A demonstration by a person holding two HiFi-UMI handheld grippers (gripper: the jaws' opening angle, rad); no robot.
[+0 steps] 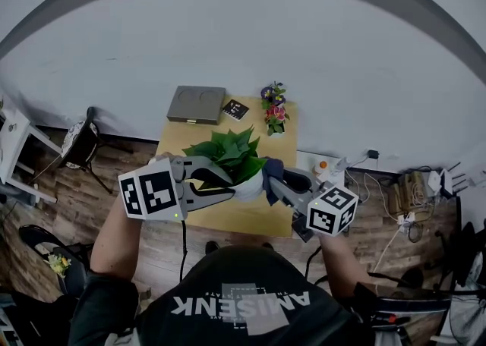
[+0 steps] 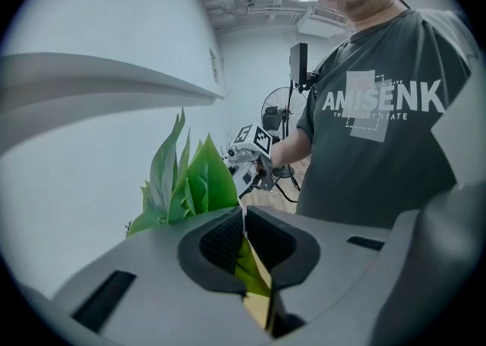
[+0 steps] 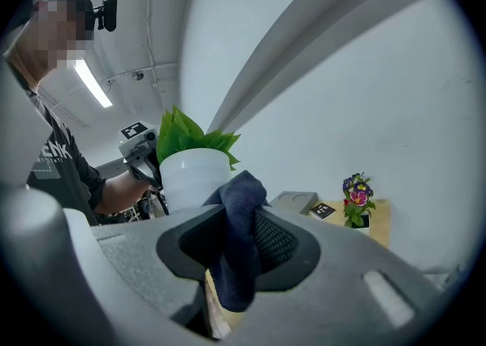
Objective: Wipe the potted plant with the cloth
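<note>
Pinching green leaf (image 2: 247,265) of leafy potted plant in round white pot (image 1: 231,153), left gripper (image 1: 230,185) jaws nearly together, likely steadying foliage. Right gripper (image 1: 271,183) jaws clamp dark blue cloth (image 3: 239,238), bunched end at pot wall (contact unclear), over light wooden table (image 1: 228,219).

- Two hand-held grippers were in view: the left hand-held gripper (image 2: 244,224) and the right hand-held gripper (image 3: 241,240).
- One green potted plant (image 1: 234,156) in a white pot.
- One dark cloth (image 3: 243,196).
- One small pot of flowers (image 1: 275,114), purple and pink.
- One flat grey box (image 1: 197,104) with two round dips.
- One small dark booklet (image 1: 235,110).
- One wooden worktop (image 1: 228,219).
- One chair (image 1: 80,143) stood on the floor.
</note>
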